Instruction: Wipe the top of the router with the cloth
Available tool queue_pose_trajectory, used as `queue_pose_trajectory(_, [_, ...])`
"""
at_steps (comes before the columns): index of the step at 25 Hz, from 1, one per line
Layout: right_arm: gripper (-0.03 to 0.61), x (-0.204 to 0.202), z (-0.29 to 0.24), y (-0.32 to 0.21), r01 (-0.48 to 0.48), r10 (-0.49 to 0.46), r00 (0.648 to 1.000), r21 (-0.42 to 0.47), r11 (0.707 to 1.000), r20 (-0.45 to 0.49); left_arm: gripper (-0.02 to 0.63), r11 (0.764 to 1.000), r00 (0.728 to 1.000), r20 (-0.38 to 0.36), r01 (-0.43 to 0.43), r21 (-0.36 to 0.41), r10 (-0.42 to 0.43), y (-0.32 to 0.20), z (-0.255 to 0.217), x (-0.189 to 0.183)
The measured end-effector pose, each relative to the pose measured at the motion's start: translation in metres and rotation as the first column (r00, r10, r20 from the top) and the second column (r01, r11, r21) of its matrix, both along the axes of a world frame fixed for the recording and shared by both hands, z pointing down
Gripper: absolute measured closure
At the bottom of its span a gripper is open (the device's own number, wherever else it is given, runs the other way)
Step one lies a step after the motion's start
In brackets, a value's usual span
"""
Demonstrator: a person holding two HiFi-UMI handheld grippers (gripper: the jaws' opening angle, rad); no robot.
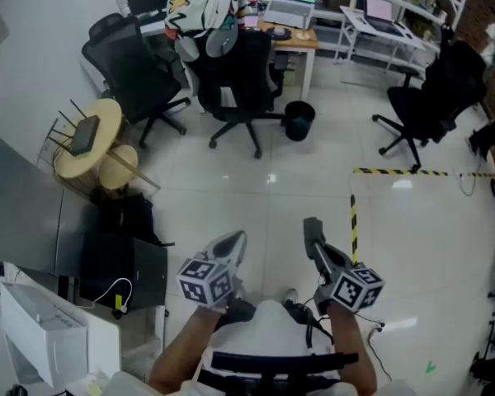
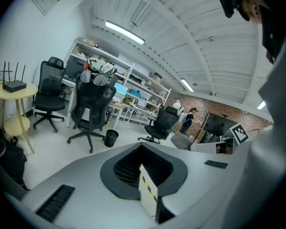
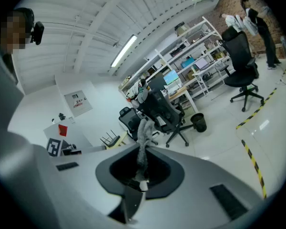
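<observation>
While both grippers hang low, close to the person's body, the router [image 1: 86, 135] is well apart from them, off to the front-left.

- Router: black, flat on top of a round yellowish table [image 1: 109, 119] by the wall. Left gripper view shows antennas upright.
- L gripper [image 1: 235, 242]: jaws drawn together, nothing btwn them. Points fwd over bare floor.
- R gripper [image 1: 312, 228]: jaws clamped on the cloth [image 3: 143, 146]. R gripper view shows the cloth as a narrow grey strip running up out of the jaw gap, bunched, free end loose.
- Cloth not touching router or table.
- The two grippers are near each other, side by side, marker cubes facing up in the head view.

Surroundings:
- 2 black office chairs [image 1: 239, 81] past the table, one w/ clothes piled on its back.
- Small black bin [image 1: 299, 120] just beside the nearer chair's base.
- Desk w/ a laptop [image 1: 289, 11] behind.
- Yellow-black tape [image 1: 353, 217] on the white floor, R of the grippers.
- Another black chair further R.
</observation>
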State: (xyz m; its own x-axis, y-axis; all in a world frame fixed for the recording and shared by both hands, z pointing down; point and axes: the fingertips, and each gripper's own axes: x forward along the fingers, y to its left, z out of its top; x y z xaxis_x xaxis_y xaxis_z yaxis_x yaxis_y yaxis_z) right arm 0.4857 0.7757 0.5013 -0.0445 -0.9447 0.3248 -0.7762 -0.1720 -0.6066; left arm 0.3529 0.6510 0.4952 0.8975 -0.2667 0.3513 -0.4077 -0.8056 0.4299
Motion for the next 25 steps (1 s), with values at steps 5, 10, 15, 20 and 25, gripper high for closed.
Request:
queue_pose_trajectory(5, [0.545,0.005,0.0,0.005,0.002,-0.002,1.0,0.0,1.0,0.006,0.616,1.0,1.0,0.001,0.006,0.003,-0.006,0.003,-0.002,0.003])
queue_pose_trajectory(10, [0.545,0.012,0.005,0.012,0.011,-0.011,1.0,-0.003,1.0,0.025,0.615,1.0,1.0,0.009,0.012,0.0,-0.012,0.011,0.0,0.013])
queue_pose_trajectory(15, [0.545,0.024,0.011,0.017,0.022,-0.022,0.999,-0.008,1.0,0.039,0.615,1.0,1.0,0.014,0.018,-0.006,-0.018,0.019,0.004,0.026])
queue_pose_trajectory(20, [0.545,0.038,0.014,0.029,0.051,-0.051,0.998,-0.006,0.999,0.031,0.616,0.999,0.999,0.015,0.045,-0.001,-0.045,0.03,0.006,0.038])
queue_pose_trajectory(25, [0.545,0.058,0.016,0.044,0.091,-0.091,0.996,0.0,0.996,0.019,0.615,0.997,0.997,0.005,0.079,0.024,-0.079,0.045,0.001,0.052])
